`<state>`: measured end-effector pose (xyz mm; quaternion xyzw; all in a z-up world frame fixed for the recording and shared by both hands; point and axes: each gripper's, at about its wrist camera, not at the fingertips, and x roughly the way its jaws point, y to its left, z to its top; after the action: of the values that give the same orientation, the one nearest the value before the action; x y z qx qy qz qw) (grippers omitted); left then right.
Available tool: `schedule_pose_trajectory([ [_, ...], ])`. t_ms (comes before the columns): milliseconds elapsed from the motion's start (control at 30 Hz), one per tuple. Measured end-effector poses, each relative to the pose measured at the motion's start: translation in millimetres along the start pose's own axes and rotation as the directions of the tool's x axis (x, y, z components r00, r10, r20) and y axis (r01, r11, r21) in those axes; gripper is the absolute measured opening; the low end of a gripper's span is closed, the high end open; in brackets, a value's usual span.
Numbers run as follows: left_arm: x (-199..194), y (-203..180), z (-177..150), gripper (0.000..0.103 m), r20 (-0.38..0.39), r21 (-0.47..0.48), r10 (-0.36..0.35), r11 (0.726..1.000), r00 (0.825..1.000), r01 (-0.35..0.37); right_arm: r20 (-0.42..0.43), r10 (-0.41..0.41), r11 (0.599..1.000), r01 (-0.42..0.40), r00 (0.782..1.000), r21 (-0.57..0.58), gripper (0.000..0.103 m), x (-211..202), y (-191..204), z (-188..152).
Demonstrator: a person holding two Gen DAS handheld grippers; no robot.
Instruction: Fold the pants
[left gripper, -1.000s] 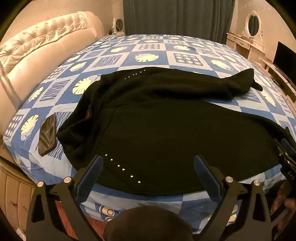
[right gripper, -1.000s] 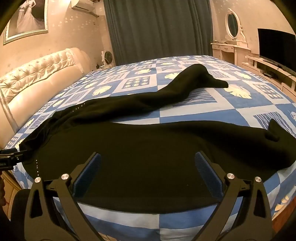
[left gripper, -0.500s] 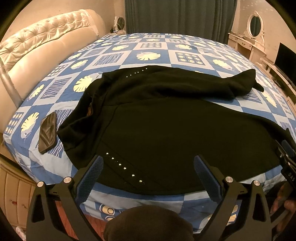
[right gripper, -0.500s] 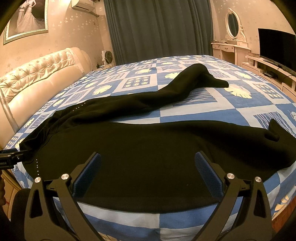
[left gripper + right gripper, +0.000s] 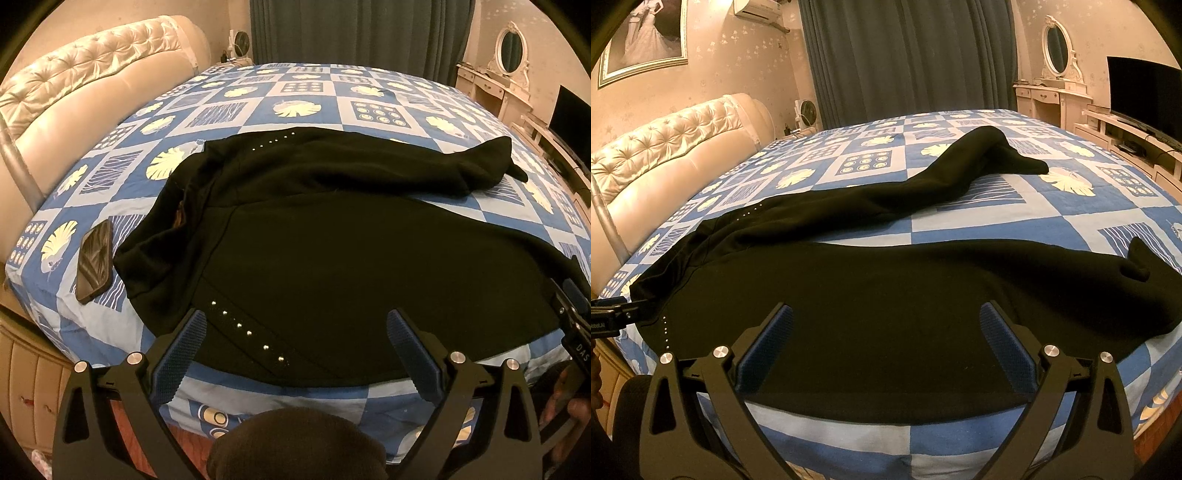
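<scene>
Fingers (image 5: 186,343) of the left gripper (image 5: 295,345) and of the right gripper (image 5: 886,341) stand wide, empty, above the near bed (image 5: 314,88) edge. Pants (image 5: 332,251) lie spread on it, one leg toward 2 o'clock. A phone (image 5: 95,266) lies at 9 o'clock, just beside the waist.

Left gripper (image 5: 295,347): two black angular fingers (image 5: 177,354) faced with blue textured pads, each linkage pinned by round silver screws (image 5: 135,358). Right gripper (image 5: 886,345): identical black frame, blue pads and silver screws (image 5: 1050,350). At 3 o'clock in the left view, white lettering "DAS" (image 5: 583,349) marks a black housing.
</scene>
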<state>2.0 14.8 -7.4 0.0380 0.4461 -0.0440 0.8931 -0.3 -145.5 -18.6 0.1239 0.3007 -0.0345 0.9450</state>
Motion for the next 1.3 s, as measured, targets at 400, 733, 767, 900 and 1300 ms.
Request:
schedule_pose_trajectory([
  [400, 2.6, 0.9, -2.1, 0.097, -0.018, -0.011, 0.003, 1.0, 1.0, -0.004, -0.014, 0.009, 1.0, -0.009, 1.0, -0.002, 0.101, 0.7, 3.1, -1.4],
  [733, 20.7, 11.2, 1.4, 0.097, -0.15, -0.065, -0.129, 0.991, 0.98, 0.12, -0.042, 0.058, 0.998, -0.06, 0.997, -0.037, 0.101, 10.8, 10.8, 11.0],
  [767, 21.9, 17.0, 3.6, 0.097, -0.155, -0.092, -0.159, 0.985, 0.975, 0.146, -0.047, 0.061, 0.997, -0.063, 0.997, -0.042, 0.101, 12.3, 11.8, 12.7],
  [900, 18.6, 40.9, 23.6, 0.097, -0.134, -0.139, -0.26, 0.96, 0.956, 0.242, -0.073, 0.087, 0.994, -0.091, 0.994, -0.055, 0.101, 19.9, 14.2, 20.7],
  [1300, 160.5, 196.6, 169.6, 0.097, -0.165, -0.255, -0.21, 0.953, 0.964, 0.164, -0.138, 0.171, 0.982, -0.181, 0.976, -0.061, 0.101, 52.0, 39.6, 39.6],
])
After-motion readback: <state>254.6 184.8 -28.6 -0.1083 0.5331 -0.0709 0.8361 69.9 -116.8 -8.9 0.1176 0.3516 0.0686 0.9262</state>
